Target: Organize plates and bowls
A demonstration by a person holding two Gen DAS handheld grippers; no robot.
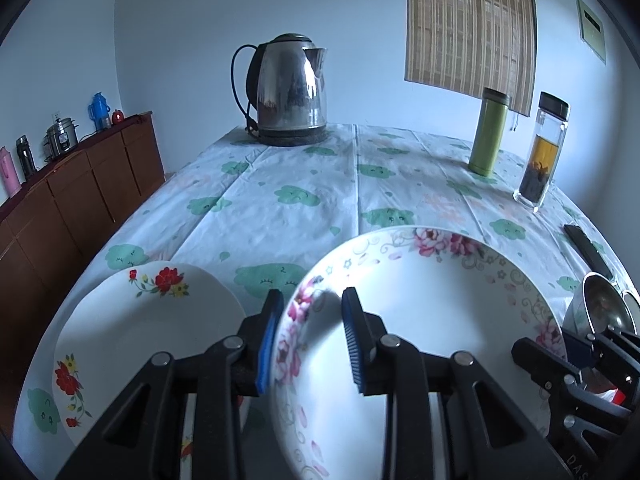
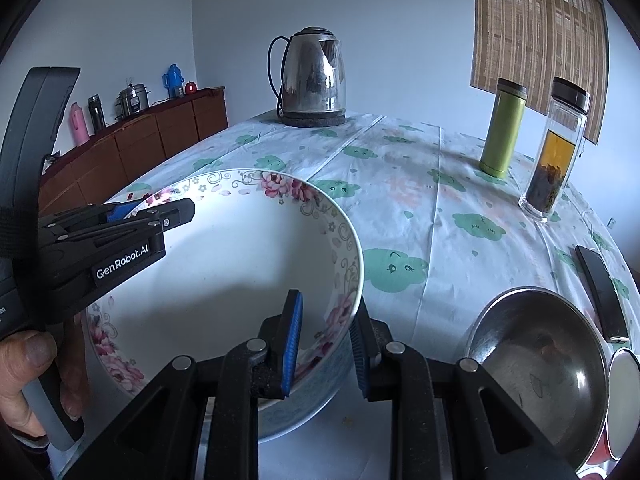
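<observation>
A large white bowl with pink flowers on its rim (image 1: 420,320) (image 2: 220,280) is held from two sides. My left gripper (image 1: 310,336) is shut on its left rim, one blue pad outside the wall and one inside. In the right wrist view the left gripper (image 2: 160,212) clamps that same rim, with a person's hand (image 2: 32,380) on its handle. The right gripper (image 2: 324,348) is shut on the near right rim. A white plate with red flowers (image 1: 148,332) lies on the table to the bowl's left. A steel bowl (image 2: 536,360) sits to the right.
On the cloud-print tablecloth (image 1: 280,208) stand a steel kettle (image 1: 292,92) at the back, and a green flask (image 2: 502,132) and a glass tea bottle (image 2: 556,152) at the right. A black flat device (image 2: 600,292) lies near the right edge. A brown sideboard (image 1: 80,184) runs along the left wall.
</observation>
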